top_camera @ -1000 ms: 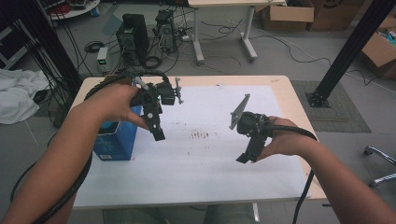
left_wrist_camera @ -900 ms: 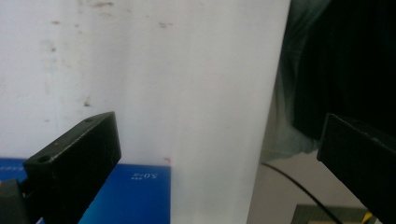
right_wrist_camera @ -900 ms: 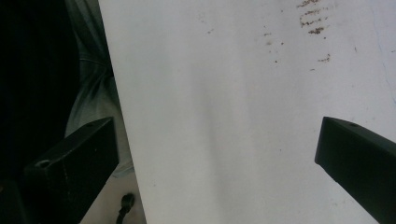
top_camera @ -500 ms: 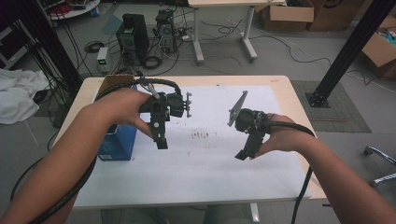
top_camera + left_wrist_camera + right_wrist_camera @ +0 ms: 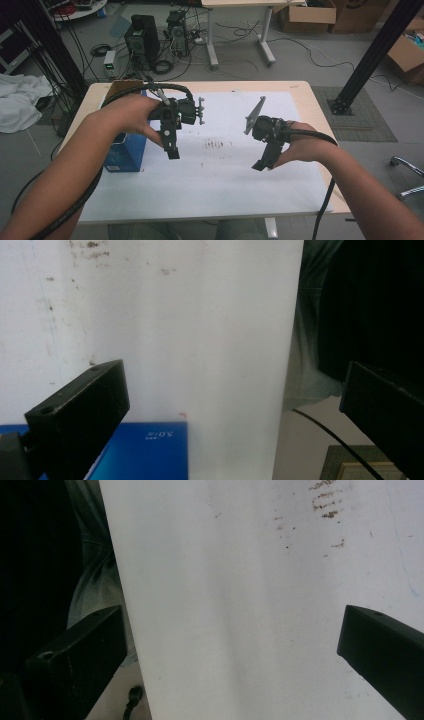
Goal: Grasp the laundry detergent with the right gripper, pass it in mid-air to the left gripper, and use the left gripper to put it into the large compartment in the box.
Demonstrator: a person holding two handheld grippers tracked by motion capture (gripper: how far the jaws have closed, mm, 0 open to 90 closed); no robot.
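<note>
My left gripper [image 5: 172, 149] hangs above the white sheet [image 5: 220, 175] just right of a blue box [image 5: 125, 155], its jaws pointing back at the person. In the left gripper view my left gripper [image 5: 235, 390] is open with nothing between the jaws, and the blue box [image 5: 145, 450] lies below them. On the right side of the sheet my right gripper [image 5: 261, 164] is held above the paper. The right gripper view shows my right gripper [image 5: 232, 630] open over the bare white sheet [image 5: 240, 580].
Brown smudges [image 5: 215, 145] mark the sheet's middle. A cardboard box [image 5: 120, 87] stands behind the blue box at the table's back left corner. Cables trail from both grippers past the table's front edge [image 5: 200, 220]. Computers [image 5: 142, 37] and a black post [image 5: 370, 55] stand on the floor beyond.
My left gripper has moved right, from over the blue box to the sheet's middle. The right gripper has barely moved.
</note>
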